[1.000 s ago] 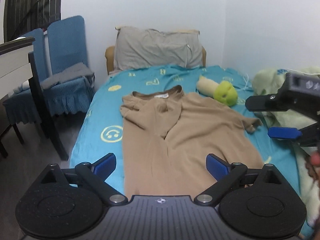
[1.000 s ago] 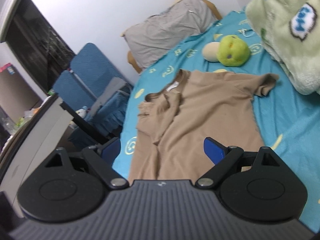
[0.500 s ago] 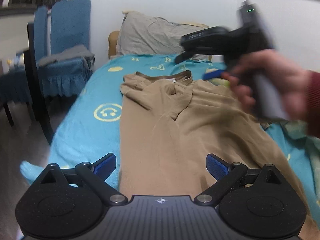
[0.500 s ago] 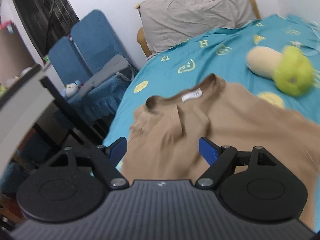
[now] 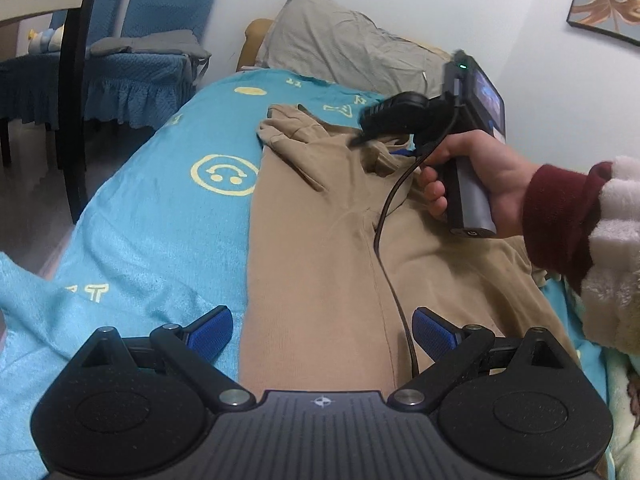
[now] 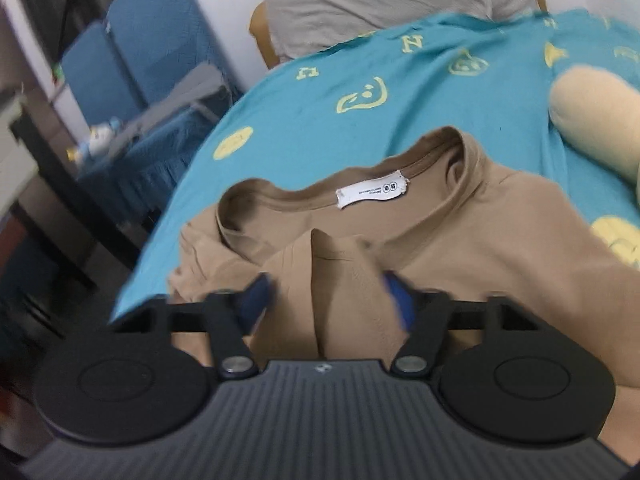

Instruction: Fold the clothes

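Tan T-shirt (image 5: 320, 240) spread on teal bed sheet (image 5: 160, 220), left gripper (image 5: 322, 330) jaws spread over its hem, right gripper (image 6: 326, 300) jaws closing around a raised fold below the collar, white neck label (image 6: 372, 192) visible only from right wrist, person's hand (image 5: 480, 176) only from left

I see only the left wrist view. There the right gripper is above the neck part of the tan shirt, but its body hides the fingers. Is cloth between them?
Observer: Yes. In the right wrist view a raised fold of the tan shirt stands between the right gripper fingers, and the jaws are closing.
Operator: Which way does the collar lie?
Observer: A white label shows inside the collar, just beyond the fold.
Operator: Anything near that side?
Observer: A cream plush toy lies on the teal bedsheet, to the right of the collar.
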Demonstrator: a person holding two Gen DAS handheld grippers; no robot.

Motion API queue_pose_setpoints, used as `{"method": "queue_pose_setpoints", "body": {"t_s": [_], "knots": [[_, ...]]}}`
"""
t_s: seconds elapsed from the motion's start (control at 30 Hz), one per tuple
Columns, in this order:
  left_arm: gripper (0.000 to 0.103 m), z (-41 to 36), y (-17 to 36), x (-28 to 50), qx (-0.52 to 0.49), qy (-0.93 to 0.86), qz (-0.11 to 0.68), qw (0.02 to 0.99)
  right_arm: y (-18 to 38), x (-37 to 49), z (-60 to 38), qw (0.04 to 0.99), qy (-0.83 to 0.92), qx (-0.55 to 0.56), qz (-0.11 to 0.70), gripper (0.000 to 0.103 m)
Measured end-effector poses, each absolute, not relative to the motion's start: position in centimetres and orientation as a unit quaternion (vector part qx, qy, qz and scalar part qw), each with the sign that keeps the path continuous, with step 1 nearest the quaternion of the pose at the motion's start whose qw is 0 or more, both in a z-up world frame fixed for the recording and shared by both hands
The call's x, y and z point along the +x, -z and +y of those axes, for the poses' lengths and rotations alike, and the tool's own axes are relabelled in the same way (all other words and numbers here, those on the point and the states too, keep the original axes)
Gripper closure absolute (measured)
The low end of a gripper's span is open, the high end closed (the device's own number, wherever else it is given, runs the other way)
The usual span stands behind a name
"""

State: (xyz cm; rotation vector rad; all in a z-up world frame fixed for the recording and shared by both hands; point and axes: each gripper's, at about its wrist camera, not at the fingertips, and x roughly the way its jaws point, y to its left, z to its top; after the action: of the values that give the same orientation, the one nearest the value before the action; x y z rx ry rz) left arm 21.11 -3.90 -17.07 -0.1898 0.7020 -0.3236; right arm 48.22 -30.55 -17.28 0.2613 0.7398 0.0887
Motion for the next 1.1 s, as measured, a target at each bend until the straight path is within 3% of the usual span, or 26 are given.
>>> {"method": "queue_pose_setpoints", "body": {"t_s": [0.03, 0.07, 0.4, 0.6, 0.67, 0.7, 0.73, 0.8, 1.0, 1.07, 1.1], "knots": [[0.005, -4.0, 17.0, 20.9, -0.088, 0.158, 0.341, 0.923, 17.1, 48.1, -30.2, 0.926, -0.035, 0.106, 0.36, 0.087], [0.005, -4.1, 16.9, 20.7, -0.084, 0.157, 0.34, 0.923, 16.7, 47.7, -30.1, 0.931, -0.028, 0.096, 0.351, 0.089], [0.005, -4.2, 15.8, 20.0, -0.073, 0.151, 0.319, 0.933, 13.7, 42.5, -32.2, 0.959, 0.039, 0.138, 0.245, 0.092], [0.005, -4.1, 16.4, 20.8, -0.076, 0.145, 0.332, 0.929, 16.0, 41.3, -35.0, 0.942, 0.07, 0.205, 0.259, 0.09], [0.005, -3.9, 16.6, 20.9, -0.08, 0.143, 0.335, 0.928, 16.0, 40.3, -35.8, 0.935, 0.059, 0.241, 0.253, 0.084], [0.005, -3.8, 16.7, 20.9, -0.083, 0.143, 0.335, 0.928, 16.1, 39.8, -36.0, 0.93, 0.05, 0.261, 0.254, 0.069], [0.005, -3.7, 16.7, 20.9, -0.084, 0.142, 0.336, 0.927, 16.3, 39.2, -36.2, 0.923, 0.039, 0.282, 0.259, 0.046], [0.005, -3.6, 16.7, 20.9, -0.086, 0.141, 0.337, 0.927, 16.6, 38.0, -36.0, 0.913, 0.016, 0.307, 0.268, 0.027], [0.005, -3.4, 16.3, 20.5, -0.085, 0.138, 0.332, 0.929, 18.3, 37.3, -33.3, 0.892, -0.023, 0.334, 0.305, 0.029], [0.005, -3.5, 16.3, 20.4, -0.084, 0.137, 0.332, 0.929, 18.7, 38.4, -32.3, 0.895, -0.01, 0.319, 0.311, 0.045], [0.005, -3.5, 16.2, 20.4, -0.084, 0.137, 0.332, 0.93, 18.8, 38.8, -32.0, 0.895, -0.004, 0.317, 0.313, 0.07]]}}
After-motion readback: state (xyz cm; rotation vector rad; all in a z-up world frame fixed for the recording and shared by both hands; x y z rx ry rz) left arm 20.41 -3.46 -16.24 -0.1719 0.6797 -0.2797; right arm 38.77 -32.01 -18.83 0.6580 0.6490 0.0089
